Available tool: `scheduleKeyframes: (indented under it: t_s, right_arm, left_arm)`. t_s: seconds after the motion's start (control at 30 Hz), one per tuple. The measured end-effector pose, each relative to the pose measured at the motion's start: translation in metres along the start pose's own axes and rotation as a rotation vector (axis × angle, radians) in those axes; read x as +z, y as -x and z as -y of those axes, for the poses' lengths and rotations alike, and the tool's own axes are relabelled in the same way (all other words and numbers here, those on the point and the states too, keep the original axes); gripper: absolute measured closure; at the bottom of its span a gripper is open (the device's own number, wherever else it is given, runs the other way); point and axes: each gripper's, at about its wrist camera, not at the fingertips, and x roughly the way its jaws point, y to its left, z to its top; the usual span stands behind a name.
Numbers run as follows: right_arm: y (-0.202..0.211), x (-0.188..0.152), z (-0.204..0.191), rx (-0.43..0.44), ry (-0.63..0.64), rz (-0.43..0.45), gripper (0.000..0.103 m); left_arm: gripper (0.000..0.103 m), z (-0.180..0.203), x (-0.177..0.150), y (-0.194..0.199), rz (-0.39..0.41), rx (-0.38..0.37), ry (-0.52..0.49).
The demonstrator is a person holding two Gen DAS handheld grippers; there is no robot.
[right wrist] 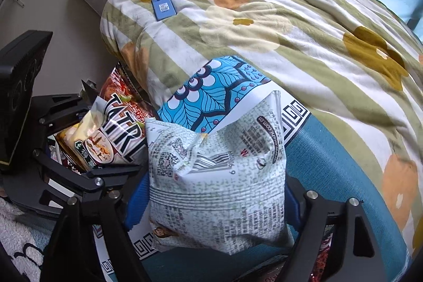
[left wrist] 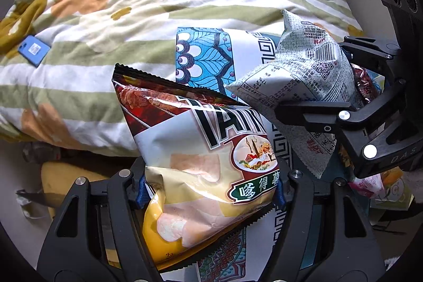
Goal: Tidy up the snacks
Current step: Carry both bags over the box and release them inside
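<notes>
Left gripper (left wrist: 208, 192) clamps a chip bag (left wrist: 201, 163), blue pads pressed into both sides of its lower half, jaws part-closed around it; bag tilts up and away from the camera, top seal toward the quilt (left wrist: 105, 17), lettering and a round farm picture facing up. Right gripper (right wrist: 211, 200) has a white snack pack (right wrist: 216, 176) between its blue pads, print side with barcode and QR code toward the camera; jaws about half open, both pads seem to touch the pack's sides, so it looks held, though the grip itself is partly hidden. In the left view the white pack sits just right of the chip bag, nearly touching, with the right gripper's black fingers (left wrist: 312, 112) across it. In the right view the chip bag shows at left, close beside the white pack, left gripper's frame under it. Both bags hang over a box (right wrist: 211, 97) with blue leaf pattern and a key-pattern border, its far end against the striped floral quilt. More wrapped snacks (left wrist: 367, 86) show behind the right gripper, too hidden to tell what. A blue phone (right wrist: 163, 7) lies flat on the quilt near its far left edge, well apart from the bags.
</notes>
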Motion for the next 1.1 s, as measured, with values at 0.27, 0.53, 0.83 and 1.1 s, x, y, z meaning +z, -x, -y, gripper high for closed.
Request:
scheduleKeyframes:
  t_s: [0.27,0.53,0.83,1.1]
  right_arm:
    - [0.062,0.005,-0.009,0.031,-0.074,0.147,0.024]
    - [0.154,-0.017,-0.015,0.103,-0.147,0.315,0.024]
    - [0.267,-0.099,0.008,0.0,-0.171,0.425,0.024]
    - [0.341,-0.199,0.072,-0.157,-0.283,0.444,0.024]
  left_arm:
    - [0.038,0.024,0.007,0.062,0.123,0.018,-0.041]
    - [0.038,0.069,0.001,0.129,0.264,0.065,-0.047]
    - [0.038,0.189,-0.005,0.179,0.388,0.033,-0.092]
    - [0.038,0.331,-0.004,0.159,0.399,-0.059,-0.187]
